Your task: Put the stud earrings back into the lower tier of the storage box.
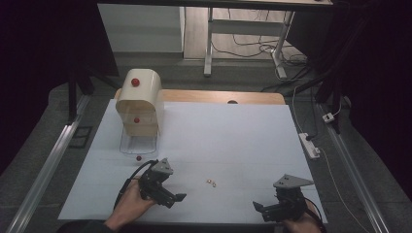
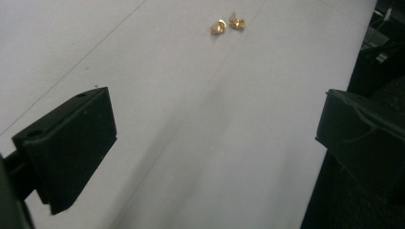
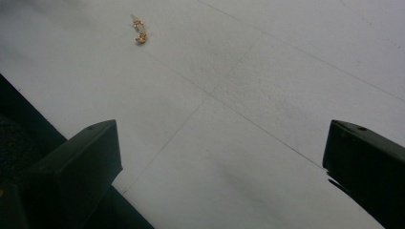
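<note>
No writing is readable anywhere – 2 small gold earrings [image 1: 212,182] lie touching on the white table sheet [image 1: 233,141], between the left gripper [image 1: 170,196] and the right gripper [image 1: 265,209], both spread wide and holding nothing – 1 cream box [image 1: 139,99] with 2 red knobs stands far left.

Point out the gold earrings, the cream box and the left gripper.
earrings [image 2: 228,25], left gripper view, between the pair.
box [image 1: 141,94], high view, its curved lid.
left gripper [image 1: 176,200], high view, between its fingertips.
</note>
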Motion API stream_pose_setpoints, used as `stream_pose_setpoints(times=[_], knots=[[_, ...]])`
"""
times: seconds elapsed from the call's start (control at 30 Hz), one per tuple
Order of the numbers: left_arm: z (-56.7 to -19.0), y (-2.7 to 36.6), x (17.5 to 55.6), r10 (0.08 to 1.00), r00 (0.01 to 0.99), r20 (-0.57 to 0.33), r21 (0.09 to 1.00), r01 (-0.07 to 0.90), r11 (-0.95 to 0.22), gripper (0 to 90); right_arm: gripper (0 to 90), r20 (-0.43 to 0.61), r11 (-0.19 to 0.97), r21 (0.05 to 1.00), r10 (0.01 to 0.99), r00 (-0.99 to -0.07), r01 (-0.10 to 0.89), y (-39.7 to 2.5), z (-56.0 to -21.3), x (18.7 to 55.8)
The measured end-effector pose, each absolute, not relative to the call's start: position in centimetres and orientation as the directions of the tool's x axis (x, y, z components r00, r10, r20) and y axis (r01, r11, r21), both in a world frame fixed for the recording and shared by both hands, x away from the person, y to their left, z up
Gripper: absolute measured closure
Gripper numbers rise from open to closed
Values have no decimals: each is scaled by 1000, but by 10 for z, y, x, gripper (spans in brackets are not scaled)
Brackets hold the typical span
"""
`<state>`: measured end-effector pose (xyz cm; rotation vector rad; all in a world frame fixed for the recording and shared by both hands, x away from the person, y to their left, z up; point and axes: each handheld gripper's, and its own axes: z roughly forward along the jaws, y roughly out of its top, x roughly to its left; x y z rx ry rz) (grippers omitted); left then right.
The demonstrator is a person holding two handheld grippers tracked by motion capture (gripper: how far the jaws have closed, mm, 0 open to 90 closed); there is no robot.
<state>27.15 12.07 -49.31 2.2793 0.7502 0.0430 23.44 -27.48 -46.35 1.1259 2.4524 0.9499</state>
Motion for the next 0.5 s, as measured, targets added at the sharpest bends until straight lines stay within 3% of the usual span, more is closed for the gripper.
stream_pose_setpoints(times=[0.27, 0.5], knots=[[-500, 112, 289, 486, 841, -239, 674, 504, -540, 0, 0, 15, 489, 659, 750, -661, 571, -274, -464, 234], [-497, 98, 301, 466, 854, -231, 697, 480, -533, 0, 0, 18, 489, 658, 750, -661, 573, -274, -464, 235]])
